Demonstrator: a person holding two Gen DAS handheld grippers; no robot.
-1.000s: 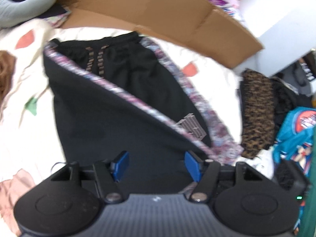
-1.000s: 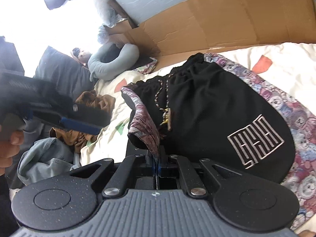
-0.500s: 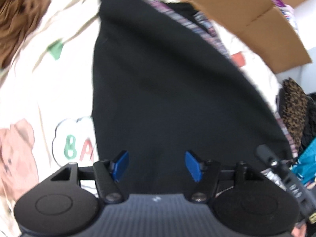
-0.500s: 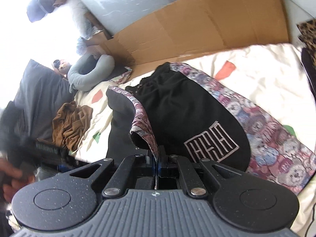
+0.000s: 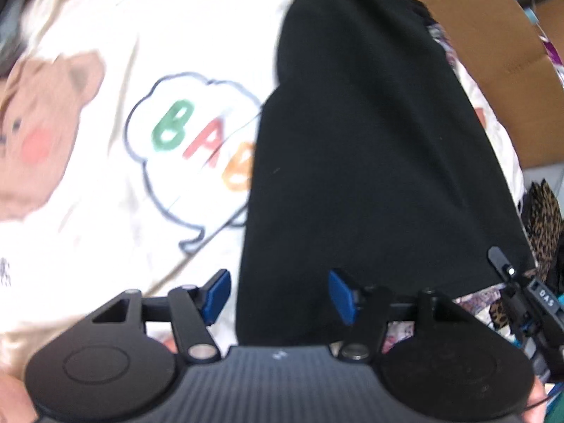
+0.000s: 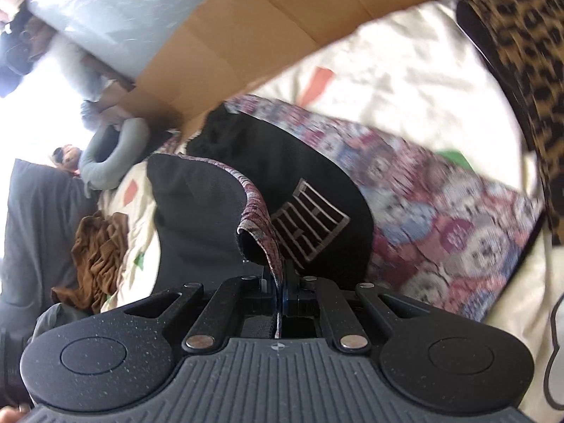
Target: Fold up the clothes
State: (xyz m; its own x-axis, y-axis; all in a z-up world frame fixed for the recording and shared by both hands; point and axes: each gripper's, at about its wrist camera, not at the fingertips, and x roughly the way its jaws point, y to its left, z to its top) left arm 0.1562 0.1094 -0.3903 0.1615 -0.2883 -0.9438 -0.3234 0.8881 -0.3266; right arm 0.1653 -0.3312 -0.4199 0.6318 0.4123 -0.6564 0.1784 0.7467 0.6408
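Observation:
Black shorts (image 5: pixel 370 141) with patterned side stripes lie on a cream printed bedsheet (image 5: pixel 123 70). My left gripper (image 5: pixel 278 296) hangs open just above the near left edge of the black fabric, nothing between its blue pads (image 5: pixel 216 290). In the right wrist view, my right gripper (image 6: pixel 280 287) is shut on the patterned hem (image 6: pixel 259 218) of the shorts (image 6: pixel 197 218), lifting one leg over the other. The lower leg shows a white maze-like logo (image 6: pixel 310 222) and a bear-print stripe (image 6: pixel 440 211).
Flattened cardboard (image 6: pixel 268 31) lines the far side of the bed. A leopard-print garment (image 6: pixel 521 56) lies to the right, a brown cloth (image 6: pixel 95 250) to the left, a grey curved pillow (image 6: pixel 105 155) beyond. The right gripper's body (image 5: pixel 528 303) shows at the left view's edge.
My left gripper has swept down toward the near left edge of the shorts. The right gripper has carried the held hem further over toward the right side.

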